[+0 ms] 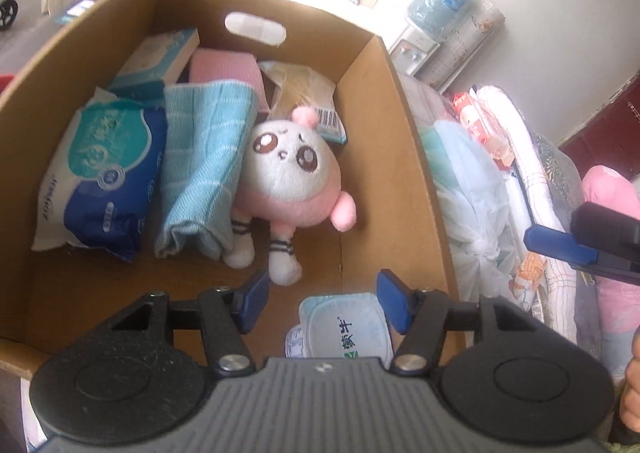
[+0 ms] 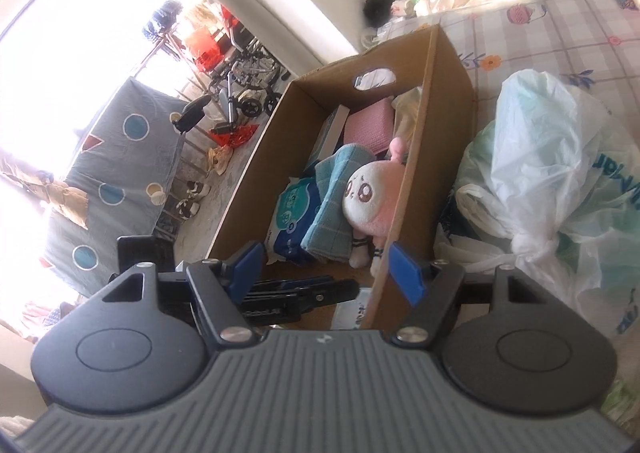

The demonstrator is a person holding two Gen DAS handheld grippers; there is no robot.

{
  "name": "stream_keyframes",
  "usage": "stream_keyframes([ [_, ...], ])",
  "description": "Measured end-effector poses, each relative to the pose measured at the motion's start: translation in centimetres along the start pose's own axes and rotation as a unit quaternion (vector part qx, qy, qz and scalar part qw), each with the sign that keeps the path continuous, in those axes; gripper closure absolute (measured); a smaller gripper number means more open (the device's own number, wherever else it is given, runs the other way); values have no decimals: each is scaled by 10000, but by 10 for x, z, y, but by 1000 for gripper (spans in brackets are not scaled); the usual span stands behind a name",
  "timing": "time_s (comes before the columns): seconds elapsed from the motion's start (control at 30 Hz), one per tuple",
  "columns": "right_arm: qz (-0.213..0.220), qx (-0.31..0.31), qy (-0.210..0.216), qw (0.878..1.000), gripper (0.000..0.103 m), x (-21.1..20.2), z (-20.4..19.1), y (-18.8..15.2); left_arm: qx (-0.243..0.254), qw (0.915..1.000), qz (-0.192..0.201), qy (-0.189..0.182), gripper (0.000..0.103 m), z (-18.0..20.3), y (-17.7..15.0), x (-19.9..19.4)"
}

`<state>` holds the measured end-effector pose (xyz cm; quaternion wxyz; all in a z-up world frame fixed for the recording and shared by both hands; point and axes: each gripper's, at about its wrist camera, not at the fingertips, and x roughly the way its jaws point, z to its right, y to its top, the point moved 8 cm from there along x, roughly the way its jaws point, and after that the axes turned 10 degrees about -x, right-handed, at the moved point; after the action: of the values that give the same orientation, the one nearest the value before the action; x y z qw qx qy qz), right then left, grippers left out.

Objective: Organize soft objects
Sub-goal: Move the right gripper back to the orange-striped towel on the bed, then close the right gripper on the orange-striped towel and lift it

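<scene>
A cardboard box (image 1: 384, 141) holds a pink-and-white plush doll (image 1: 288, 169), a folded teal towel (image 1: 204, 161), a blue tissue pack (image 1: 104, 173), a pink cloth (image 1: 224, 65), a small carton (image 1: 160, 61) and a white soft pack (image 1: 344, 329). My left gripper (image 1: 324, 297) is open and empty above the box's near end, over the white pack. My right gripper (image 2: 328, 269) is open and empty, above the box's (image 2: 444, 105) near right wall. The doll (image 2: 368, 197), towel (image 2: 332, 205) and tissue pack (image 2: 294, 221) also show in the right wrist view.
The box stands on a bed with a patterned sheet (image 2: 560, 37). Knotted plastic bags (image 2: 552, 181) lie right of the box. A pink soft object (image 1: 608, 193) lies far right. A wheelchair (image 2: 240, 73) and a covered table (image 2: 116, 173) stand beyond the bed.
</scene>
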<state>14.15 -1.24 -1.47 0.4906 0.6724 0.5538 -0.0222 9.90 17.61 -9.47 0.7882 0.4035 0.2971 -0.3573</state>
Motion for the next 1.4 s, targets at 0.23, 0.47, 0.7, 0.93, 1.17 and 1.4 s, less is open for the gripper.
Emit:
stream_keyframes([
  [0.23,1275,77,-1300,9832,18,-88,53,-23,1130,9829,1447,141,16,58,6,-57],
  [0.47,1976,1253,-1807,9553,17,-161,128,-88,2324,9605,1416,-583,12,153,-37,-47],
  [0.7,1951,1795,-1925,9448,17,-183,183,-133,3111,9439,684,-877,13,222,-91,24],
  [0.93,1496,1524,-2007,9561,19,-183,233,-96,3534,9307,251,-908,20,281,-122,99],
  [1.17,575,1592,-2320,9579,23,-148,305,-74,3662,9267,-470,-700,41,311,-139,176],
  [1.4,115,1608,-2428,9566,27,-116,341,-71,3668,9253,-855,-448,51,316,-145,225],
])
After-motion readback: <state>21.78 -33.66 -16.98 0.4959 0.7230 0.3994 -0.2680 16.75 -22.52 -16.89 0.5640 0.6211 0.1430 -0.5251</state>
